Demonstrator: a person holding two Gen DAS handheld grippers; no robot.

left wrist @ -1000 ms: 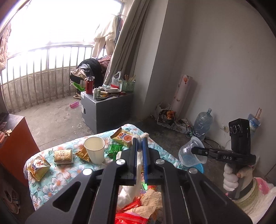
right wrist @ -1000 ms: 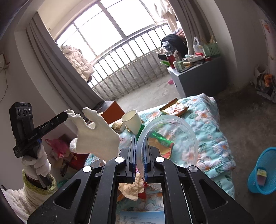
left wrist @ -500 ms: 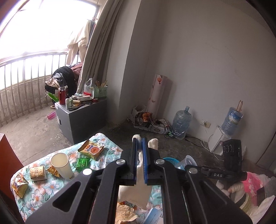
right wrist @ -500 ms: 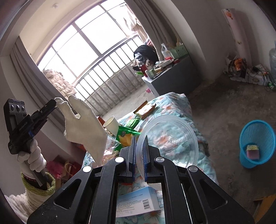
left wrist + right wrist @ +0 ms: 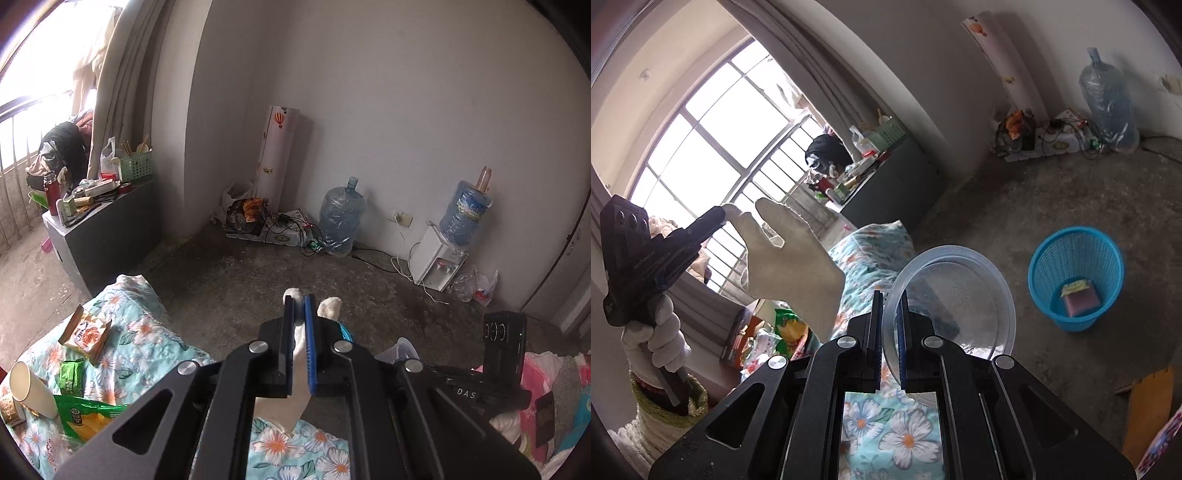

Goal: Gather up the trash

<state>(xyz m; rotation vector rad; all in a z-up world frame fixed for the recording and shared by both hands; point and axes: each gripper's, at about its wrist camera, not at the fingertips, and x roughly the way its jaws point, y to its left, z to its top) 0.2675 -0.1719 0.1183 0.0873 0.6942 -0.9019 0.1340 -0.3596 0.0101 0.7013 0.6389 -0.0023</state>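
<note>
Concrete floor (image 5: pixel 1052 206): blue basket (image 5: pixel 1075 277) | left tool (image 5: pixel 299 314) clamped on white glove (image 5: pixel 790 258) | right tool (image 5: pixel 888 310) clamped on clear plastic bowl (image 5: pixel 956 291)

"DAS" on right gripper (image 5: pixel 400 355)

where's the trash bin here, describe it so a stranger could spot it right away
Look at the bare concrete floor to the right of the floral-covered table. There stands a bright blue plastic basket with lattice walls and an open top, with a pink and yellow sponge-like item inside. It is the only blue latticed container on the floor; the water jug by the wall is clear.
</note>
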